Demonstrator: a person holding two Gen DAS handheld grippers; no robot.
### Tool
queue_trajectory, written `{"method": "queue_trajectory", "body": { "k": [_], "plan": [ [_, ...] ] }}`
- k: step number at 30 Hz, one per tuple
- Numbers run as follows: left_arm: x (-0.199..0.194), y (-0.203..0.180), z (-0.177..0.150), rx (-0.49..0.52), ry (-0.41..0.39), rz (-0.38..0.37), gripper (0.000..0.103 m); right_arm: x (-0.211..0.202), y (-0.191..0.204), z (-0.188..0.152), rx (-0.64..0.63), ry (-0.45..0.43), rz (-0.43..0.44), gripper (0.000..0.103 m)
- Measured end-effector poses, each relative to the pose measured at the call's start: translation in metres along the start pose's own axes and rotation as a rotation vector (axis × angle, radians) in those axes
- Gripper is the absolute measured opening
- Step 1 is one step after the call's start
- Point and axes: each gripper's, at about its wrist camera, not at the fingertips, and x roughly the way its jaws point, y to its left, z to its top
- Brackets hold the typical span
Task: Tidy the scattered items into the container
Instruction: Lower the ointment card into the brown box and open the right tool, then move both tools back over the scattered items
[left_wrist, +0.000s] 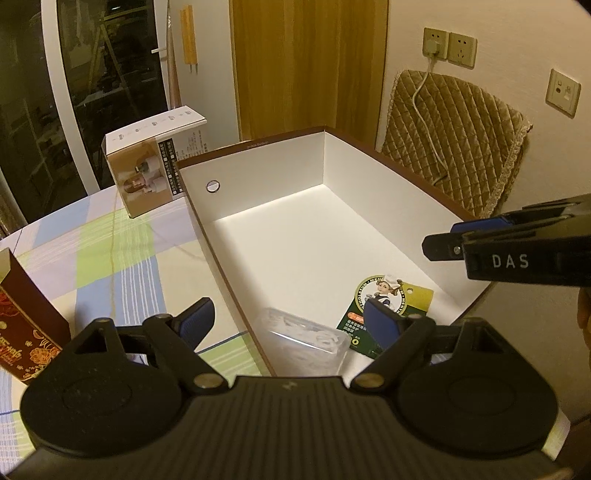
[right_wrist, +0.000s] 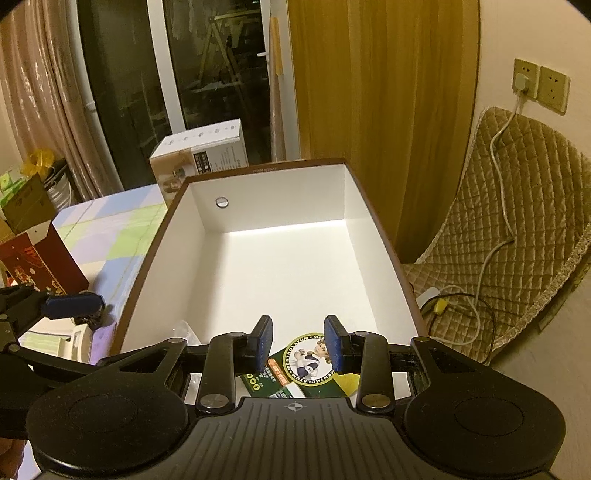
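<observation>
My left gripper (left_wrist: 291, 321) gapes wide, straddling the box (left_wrist: 258, 162) wall; my right gripper (right_wrist: 298, 343) hangs narrow and empty above the card (right_wrist: 306, 360). The card lies flat in the box beside a clear case (left_wrist: 306, 341), its long axis running diagonally.

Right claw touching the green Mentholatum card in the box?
Apart. In the left wrist view, the right claw hangs above the green card, with the white floor of the box showing between them.

Ahead of the right gripper (right_wrist: 298, 345) the white box (right_wrist: 280, 258) lay bare and open-topped. A green card (right_wrist: 303, 363) lay under its fingers, a clear case (left_wrist: 306, 338) beneath the left gripper (left_wrist: 291, 319).
</observation>
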Motion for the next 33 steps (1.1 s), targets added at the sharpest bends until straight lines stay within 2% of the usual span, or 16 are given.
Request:
{"method": "queue_trajectory", "body": {
  "k": [1,2,3,4,6,16,22,33],
  "plan": [
    [-0.003,0.001,0.0,-0.003,-0.002,0.003,0.085,-0.002,0.001,0.0,0.003,-0.003,0.002,0.038],
    [-0.006,0.001,-0.001,-0.005,-0.003,0.007,0.085,-0.004,0.002,0.0,0.005,-0.004,0.003,0.049],
    [-0.009,0.002,-0.002,-0.006,-0.003,0.012,0.085,-0.007,0.003,0.0,0.006,-0.009,0.0,0.093],
    [-0.013,0.003,-0.002,-0.007,-0.004,0.017,0.085,-0.011,0.005,-0.001,0.004,-0.026,-0.007,0.103],
    [-0.02,0.005,-0.004,-0.01,-0.005,0.029,0.087,-0.021,0.009,-0.002,-0.018,-0.067,-0.003,0.103],
    [-0.062,0.023,-0.027,-0.079,-0.004,0.082,0.102,-0.054,0.022,-0.007,-0.004,-0.08,0.012,0.103],
    [-0.098,0.04,-0.053,-0.162,0.003,0.107,0.102,-0.081,0.038,-0.015,0.011,-0.093,0.035,0.103],
    [-0.165,0.08,-0.119,-0.212,0.026,0.204,0.102,-0.106,0.099,-0.05,0.03,-0.073,0.105,0.103]
  ]
}}
